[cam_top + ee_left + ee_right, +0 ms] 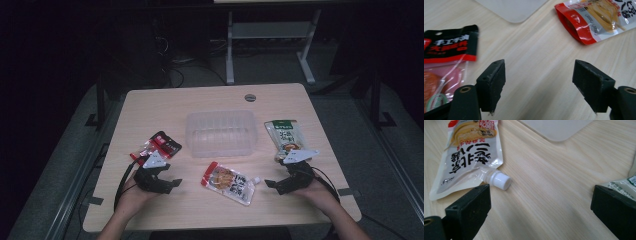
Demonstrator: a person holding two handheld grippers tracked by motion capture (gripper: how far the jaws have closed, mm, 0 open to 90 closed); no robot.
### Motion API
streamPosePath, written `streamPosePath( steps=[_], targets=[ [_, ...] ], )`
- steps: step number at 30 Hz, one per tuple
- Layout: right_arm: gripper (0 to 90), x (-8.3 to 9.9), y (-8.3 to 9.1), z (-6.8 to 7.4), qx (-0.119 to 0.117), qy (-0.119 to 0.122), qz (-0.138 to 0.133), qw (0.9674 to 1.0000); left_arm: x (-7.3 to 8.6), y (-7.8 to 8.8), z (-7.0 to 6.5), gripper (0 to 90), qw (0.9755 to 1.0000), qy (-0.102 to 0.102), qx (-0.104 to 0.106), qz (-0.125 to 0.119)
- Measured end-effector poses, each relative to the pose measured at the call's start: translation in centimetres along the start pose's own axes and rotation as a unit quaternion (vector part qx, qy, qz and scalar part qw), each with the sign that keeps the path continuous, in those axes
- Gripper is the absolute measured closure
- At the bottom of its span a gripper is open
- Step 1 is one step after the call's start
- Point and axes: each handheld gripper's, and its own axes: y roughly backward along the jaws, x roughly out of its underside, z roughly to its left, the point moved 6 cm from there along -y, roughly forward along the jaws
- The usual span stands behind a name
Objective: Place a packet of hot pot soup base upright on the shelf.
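My left gripper (pixel 540 85) has its jaws spread wide with bare table (pixel 536 50) between them and nothing in its hold. The black-and-red snack packet (pixel 446 57) lies just beside its left finger (pixel 492 85) in the left gripper view, and the spouted sauce pouch (pixel 596 20) sits farther off past the right finger. My right gripper (pixel 540 210) is equally wide apart and holds nothing. In the right gripper view the pouch's white cap (pixel 500 180) lies just beyond my left finger (pixel 470 207), apart from it. The green-topped packet (pixel 624 186) edges in behind the other finger. The clear plastic tub (pixel 220 132) stands mid-table, between both hands.
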Motion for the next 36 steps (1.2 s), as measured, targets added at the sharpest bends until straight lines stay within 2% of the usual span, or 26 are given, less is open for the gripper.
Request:
streamPosePath(
  steps=[3,8,12,15,18,23,25,26,27,28,30,32,34,36],
  targets=[
    [2.4,-0.2,0.1,0.2,0.000,0.001,-0.002,1.0000,0.0,0.4,0.5,29.3,1.0000,0.005,-0.003,0.000],
    [2.4,-0.5,0.2,0.3,0.001,0.004,-0.012,0.9999,-0.2,1.3,1.0,31.6,0.9996,0.025,-0.004,-0.011],
    [2.4,-0.6,0.3,0.4,0.005,-0.004,-0.011,0.9999,-0.3,2.0,1.8,34.4,0.9993,0.033,-0.006,-0.017],
    [2.4,-0.6,0.3,0.5,0.002,0.006,-0.016,0.9999,-0.4,2.2,2.4,37.5,0.9990,0.038,-0.012,-0.018],
    [2.4,-0.9,0.3,0.3,0.000,0.004,-0.023,0.9997,-0.6,2.4,3.5,45.1,0.9985,0.047,-0.023,-0.016],
    [2.5,-0.9,0.2,0.4,-0.001,0.003,-0.024,0.9997,-0.7,2.6,4.3,51.9,0.9973,0.062,-0.030,-0.023],
    [2.5,-1.1,0.3,0.7,-0.004,0.006,-0.026,0.9996,-0.9,2.9,4.8,56.4,0.9970,0.066,-0.037,-0.017],
    [2.5,-1.1,0.3,0.7,-0.004,0.005,-0.025,0.9997,-1.1,2.9,5.0,59.2,0.9973,0.057,-0.046,-0.010],
    [2.5,-1.1,0.3,0.7,-0.004,0.007,-0.025,0.9997,-1.1,2.9,5.0,61.5,0.9973,0.057,-0.046,-0.010],
    [2.5,-1.1,0.3,0.7,-0.004,0.007,-0.024,0.9997,-1.7,3.1,5.6,63.5,0.9964,0.061,-0.056,-0.018],
    [2.5,-1.2,0.3,0.7,-0.004,0.009,-0.028,0.9995,-2.1,3.2,5.9,69.8,0.9962,0.064,-0.057,-0.019],
    [2.5,-1.3,0.3,0.7,-0.005,0.010,-0.030,0.9995,-2.4,3.3,6.5,71.7,0.9958,0.058,-0.069,-0.017],
    [2.6,-1.3,0.2,0.7,-0.005,0.007,-0.028,0.9996,-2.8,3.3,7.1,77.0,0.9947,0.071,-0.072,-0.020],
    [4.6,-1.2,0.1,0.7,-0.007,0.008,-0.022,0.9997,-3.0,3.2,8.0,82.3,0.9939,0.071,-0.082,-0.020]
  ],
)
